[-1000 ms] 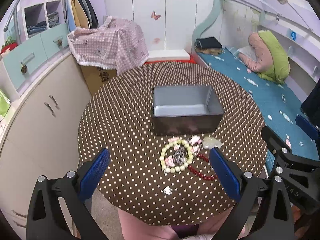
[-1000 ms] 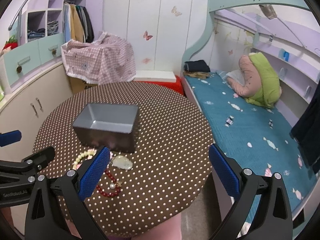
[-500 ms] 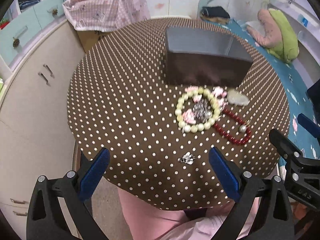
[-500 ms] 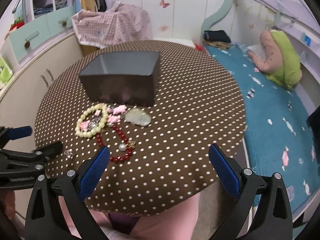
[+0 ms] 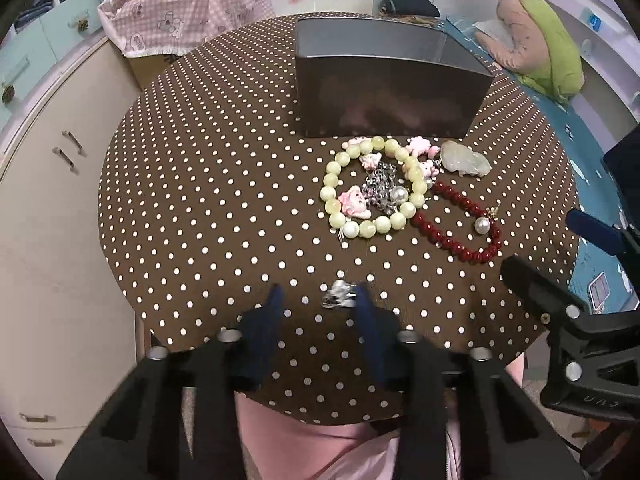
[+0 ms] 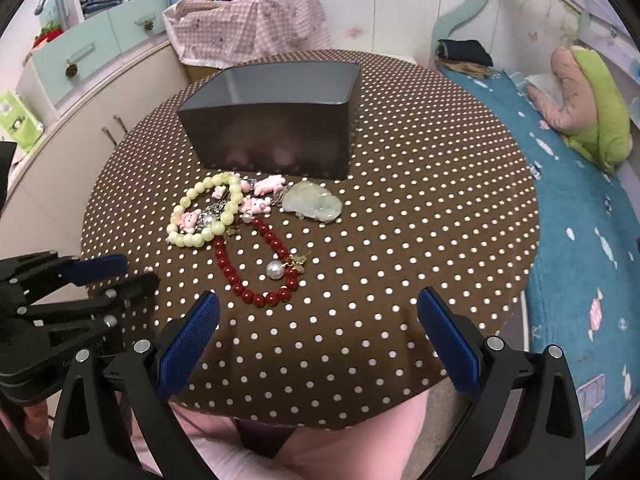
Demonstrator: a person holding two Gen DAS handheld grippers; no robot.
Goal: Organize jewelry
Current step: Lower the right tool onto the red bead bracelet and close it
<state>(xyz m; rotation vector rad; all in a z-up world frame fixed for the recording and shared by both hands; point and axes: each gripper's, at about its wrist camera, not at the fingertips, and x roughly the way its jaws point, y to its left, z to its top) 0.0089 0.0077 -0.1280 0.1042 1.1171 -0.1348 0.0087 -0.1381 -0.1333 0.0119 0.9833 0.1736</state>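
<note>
A grey metal box point(image 5: 384, 80) point(image 6: 272, 120) stands on the round brown dotted table point(image 5: 200, 200). In front of it lie a pale green bead bracelet point(image 5: 331, 180) point(image 6: 188, 240) ringing a silver chain point(image 5: 380, 184) and pink charms point(image 5: 354, 204), a red bead bracelet point(image 5: 448, 242) point(image 6: 224, 264) with a pearl, and a jade pendant point(image 5: 466, 160) point(image 6: 312, 202). My left gripper point(image 5: 320, 296) is closing near the front edge. A small silver piece point(image 5: 339, 298) sits between its blurred fingers, beside the right one, with a gap left. My right gripper point(image 6: 320, 332) hangs open below the red bracelet.
A cream cabinet point(image 5: 48, 220) stands left of the table and a bed with a blue cover point(image 6: 580, 240) lies right. A pink checked cloth point(image 5: 180, 4) covers a box behind. A person's pink-clad legs point(image 6: 320, 440) show under the table's front edge.
Both grippers have sunk toward the table and tipped further down. The left jaws have narrowed from wide open around the small silver piece. The right jaws stay wide.
</note>
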